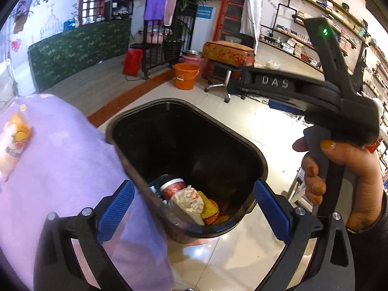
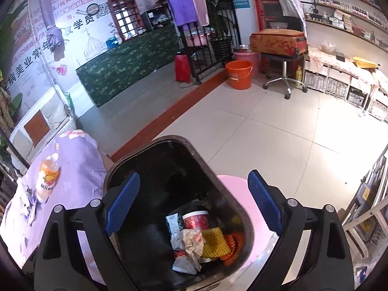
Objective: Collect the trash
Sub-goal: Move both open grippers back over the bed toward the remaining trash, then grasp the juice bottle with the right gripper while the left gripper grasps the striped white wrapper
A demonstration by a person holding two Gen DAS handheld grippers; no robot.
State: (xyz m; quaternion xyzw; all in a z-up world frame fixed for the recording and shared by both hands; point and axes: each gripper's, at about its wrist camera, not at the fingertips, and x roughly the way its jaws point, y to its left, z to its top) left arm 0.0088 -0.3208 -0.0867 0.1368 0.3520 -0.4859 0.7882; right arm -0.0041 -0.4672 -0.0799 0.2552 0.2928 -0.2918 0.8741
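A black trash bin [image 1: 242, 150] [image 2: 135, 262] stands on the floor beside a table with a purple cloth [image 1: 60, 169] [image 2: 77, 160]. Inside lie a red cup with a white lid [image 1: 172, 186] [image 2: 197, 219], a crumpled paper wrapper [image 1: 188, 202] [image 2: 191, 242] and yellow netting [image 1: 209, 208] [image 2: 214, 242]. My left gripper [image 1: 194, 185] hangs open over the bin's near rim, nothing between its blue pads [image 1: 116, 211]. My right gripper [image 2: 194, 175] is open over the bin too, and empty. An orange drink bottle [image 1: 14, 143] [image 2: 47, 179] lies on the cloth.
A hand [image 1: 344, 174] holds the right gripper's handle at the bin's right. Crumpled scraps [image 2: 29, 206] lie on the cloth near the bottle. Something pink [image 2: 242, 189] sits under the bin. An orange bucket [image 1: 185, 76] [image 2: 238, 75] and a stool carrying a suitcase [image 2: 278, 42] stand farther back.
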